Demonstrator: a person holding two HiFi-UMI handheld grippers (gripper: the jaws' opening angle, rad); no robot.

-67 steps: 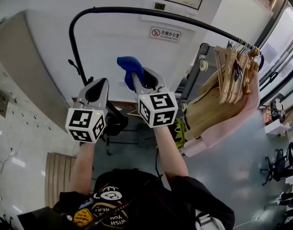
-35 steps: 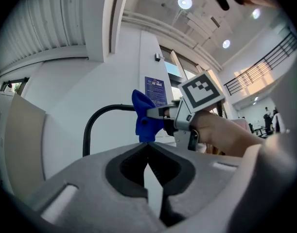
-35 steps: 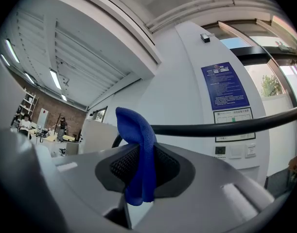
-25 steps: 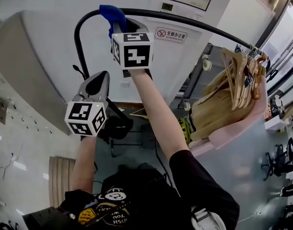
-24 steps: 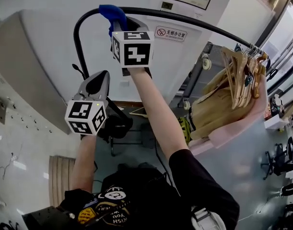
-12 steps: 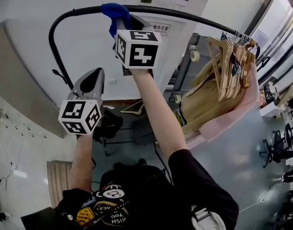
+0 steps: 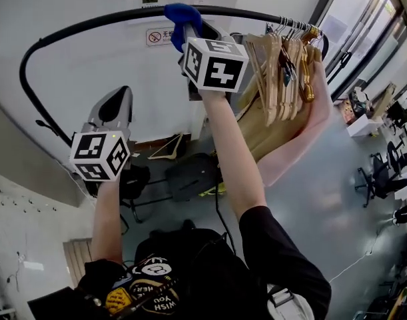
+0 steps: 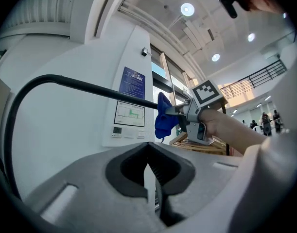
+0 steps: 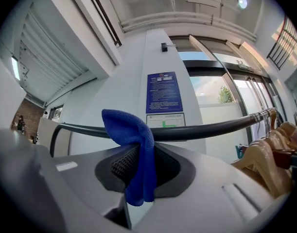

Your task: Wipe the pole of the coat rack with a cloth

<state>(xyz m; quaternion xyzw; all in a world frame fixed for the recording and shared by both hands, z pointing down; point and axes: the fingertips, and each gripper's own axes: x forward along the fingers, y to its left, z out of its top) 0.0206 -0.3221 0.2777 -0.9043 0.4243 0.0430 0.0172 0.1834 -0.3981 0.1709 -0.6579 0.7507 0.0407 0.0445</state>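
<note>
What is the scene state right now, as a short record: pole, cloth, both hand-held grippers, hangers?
pole: black, horizontal overhead, bending down at its left end
cloth: blue, draped over the pole
right hand-held gripper: raised to the pole, jaws shut on the cloth
left hand-held gripper: lower, clear of the pole, jaws together, nothing between them
hangers: wooden, bunched on the pole, right of the cloth in the head view, not touching it
</note>
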